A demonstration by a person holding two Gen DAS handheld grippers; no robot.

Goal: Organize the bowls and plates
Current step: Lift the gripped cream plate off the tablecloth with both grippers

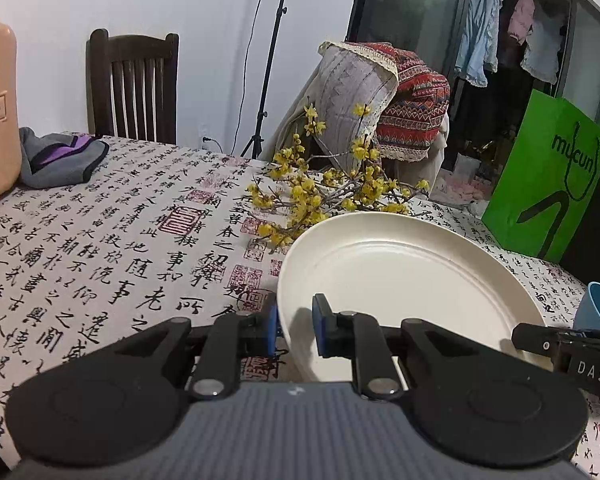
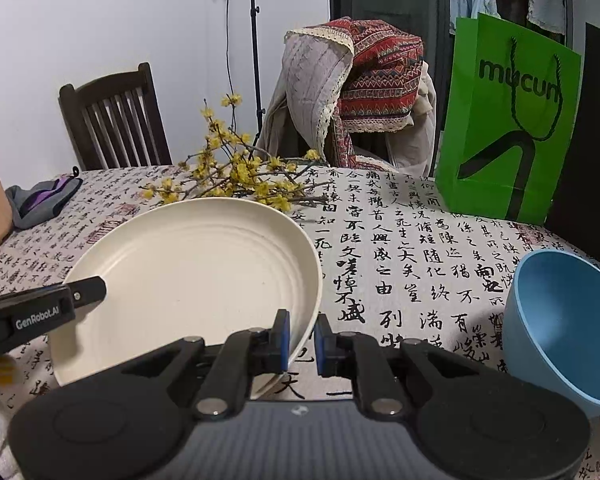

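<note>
**Desk:** Cream-coloured and rigid, the plate [image 1: 404,276] is pinched at two places on its near rim, one by each gripper. Does it sit on the table?

**Caption writer:** Hard to say for certain. It tilts, far edge high, above the calligraphy-print tablecloth [image 1: 112,216], and appears to be clear of the cloth, though the underside is hidden. The left gripper [image 1: 295,330] has its blue pads nearly together on the rim at the plate's left side; the right gripper [image 2: 302,338] is clamped the same way on the right side, one pad inside the rim and one outside.

**Desk:** How will it handle?

**Caption writer:** By its look, a stiff moulded plate, light, with a smooth matte face and faint concentric ridges. It should not flex, but a narrow rim held by small pads could slip or pivot if either hand twists. Two grips on the same near edge leave the far side unsupported, so keeping both hands level together seems wise.

**Desk:** What else is close?

**Caption writer:** A blue bowl [image 2: 568,320] stands on the cloth to the plate's right, near but apart. A spray of yellow blossom branches [image 1: 320,188] lies just beyond the far rim, and a green paper bag [image 2: 504,120] stands at the table's far right edge.

**Desk:** Best hold, then?

**Caption writer:** The raised rim, as now; the flat centre offers nothing to pinch.
</note>
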